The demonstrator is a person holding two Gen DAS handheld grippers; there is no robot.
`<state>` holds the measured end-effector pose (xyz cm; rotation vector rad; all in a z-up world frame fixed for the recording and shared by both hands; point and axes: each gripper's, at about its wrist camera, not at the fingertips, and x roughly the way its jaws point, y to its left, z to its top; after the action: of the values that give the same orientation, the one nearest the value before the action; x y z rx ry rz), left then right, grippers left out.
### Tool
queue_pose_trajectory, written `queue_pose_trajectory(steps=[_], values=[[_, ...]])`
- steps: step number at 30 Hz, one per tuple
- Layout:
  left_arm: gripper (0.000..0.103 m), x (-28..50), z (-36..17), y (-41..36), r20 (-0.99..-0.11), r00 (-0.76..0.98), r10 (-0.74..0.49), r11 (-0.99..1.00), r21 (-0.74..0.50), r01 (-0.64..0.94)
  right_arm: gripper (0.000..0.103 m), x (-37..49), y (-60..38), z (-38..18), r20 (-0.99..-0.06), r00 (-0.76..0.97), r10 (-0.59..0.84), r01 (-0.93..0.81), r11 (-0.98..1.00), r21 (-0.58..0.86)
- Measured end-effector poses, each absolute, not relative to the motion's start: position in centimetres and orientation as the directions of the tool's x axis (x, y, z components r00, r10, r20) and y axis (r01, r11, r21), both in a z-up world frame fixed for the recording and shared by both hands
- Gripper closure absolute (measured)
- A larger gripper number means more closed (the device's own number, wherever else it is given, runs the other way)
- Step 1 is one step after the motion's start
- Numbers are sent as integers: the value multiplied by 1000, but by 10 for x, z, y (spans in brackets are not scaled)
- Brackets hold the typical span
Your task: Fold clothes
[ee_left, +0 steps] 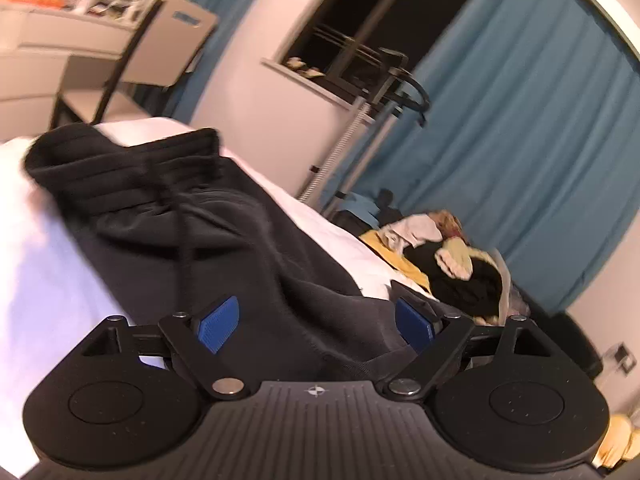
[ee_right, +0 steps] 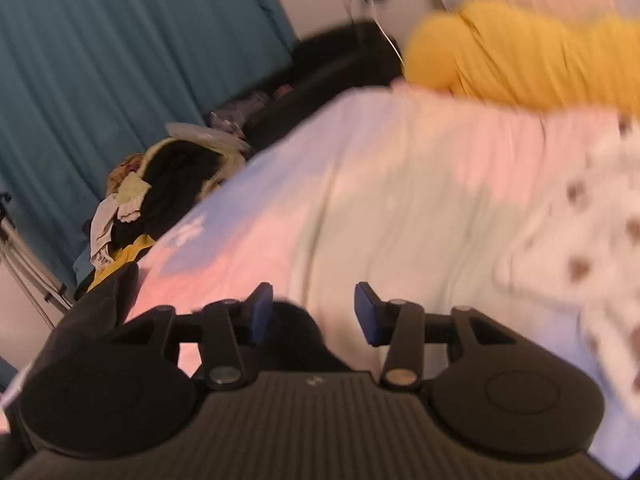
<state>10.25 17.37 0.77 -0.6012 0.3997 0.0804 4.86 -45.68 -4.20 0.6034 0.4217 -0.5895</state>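
A black garment (ee_left: 192,216) with a ribbed waistband and a drawstring lies spread on the white bed (ee_left: 48,272). My left gripper (ee_left: 316,326) is open just above its near part, blue pads either side of a fold of the cloth. In the right wrist view my right gripper (ee_right: 314,314) is open over the bed (ee_right: 400,184). A bit of the black garment (ee_right: 296,336) shows between and below its fingers, and more of it (ee_right: 100,304) at the lower left.
A heap of mixed clothes (ee_left: 448,256) lies at the bed's far side, also in the right wrist view (ee_right: 160,188). A yellow pillow (ee_right: 532,56) and a spotted cloth (ee_right: 600,248) lie on the bed. Blue curtains (ee_left: 520,128), a metal rack (ee_left: 376,80) and a chair (ee_left: 160,40) stand behind.
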Motion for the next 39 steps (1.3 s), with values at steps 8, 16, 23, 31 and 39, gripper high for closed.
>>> queue_pose_trajectory(steps=[8, 16, 23, 31, 39], values=[[13, 85, -4, 247, -437, 882, 177, 589, -670, -451, 38, 59, -460, -36, -501, 814, -293, 552, 659, 512], [18, 131, -44, 320, -531, 775, 344, 438, -639, -632, 32, 4, -454, -84, -579, 800, -157, 600, 183, 779], [17, 156, -68, 344, -431, 845, 318, 486, -691, -535, 30, 26, -455, -108, -681, 724, -110, 690, 141, 710], [6, 179, -74, 352, -347, 874, 341, 599, -636, -486, 61, 48, -455, -112, -630, 772, -84, 635, 157, 757], [6, 144, -86, 369, -228, 922, 314, 482, -798, -362, 100, 53, -441, -58, -323, 945, -46, 318, 348, 882]])
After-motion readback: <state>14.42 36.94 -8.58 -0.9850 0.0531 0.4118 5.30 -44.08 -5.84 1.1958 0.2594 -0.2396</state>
